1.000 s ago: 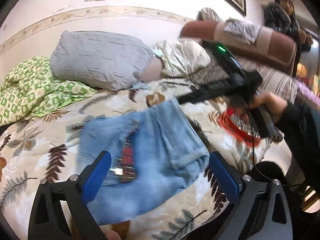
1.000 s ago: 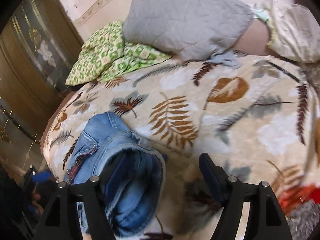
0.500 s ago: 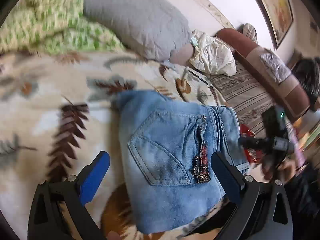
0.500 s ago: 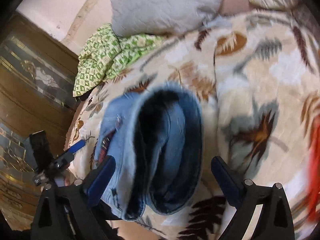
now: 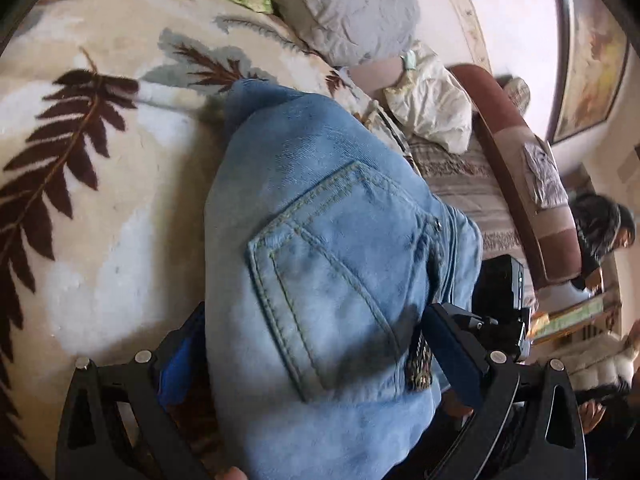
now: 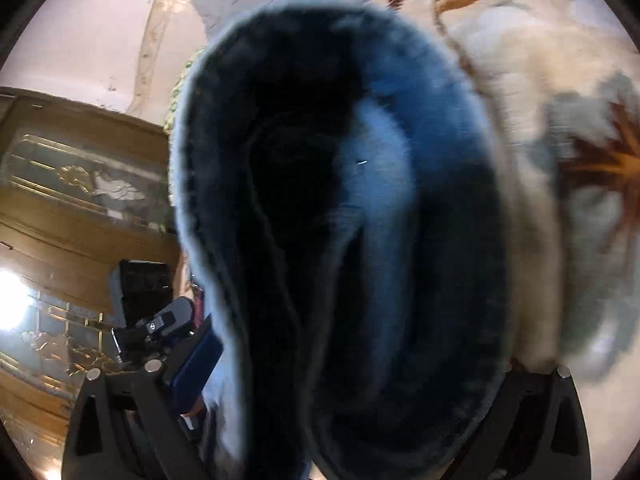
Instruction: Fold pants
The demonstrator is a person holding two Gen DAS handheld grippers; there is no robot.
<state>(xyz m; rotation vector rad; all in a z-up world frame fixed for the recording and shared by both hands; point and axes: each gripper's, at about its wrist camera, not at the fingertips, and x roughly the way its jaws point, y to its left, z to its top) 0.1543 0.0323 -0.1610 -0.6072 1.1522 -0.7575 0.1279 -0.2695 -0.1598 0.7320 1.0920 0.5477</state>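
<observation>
Denim pants fill the gap between the left gripper's spread fingers, hiding the leaf-print blanket beneath. Beyond lie a grey pillow and a cream bundle. The right gripper straddles the folded edge (fingers wide apart, one hidden).

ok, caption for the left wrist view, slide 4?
Left gripper straddling folded blue jeans, back pocket up, on a leaf-print blanket.

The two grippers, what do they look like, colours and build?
Both match: the left gripper and right gripper have black angular finger frames with triangular cut-outs, silver round bolts on the joints, and blue pads lining the inner faces. No cables or sleeves show.
</observation>
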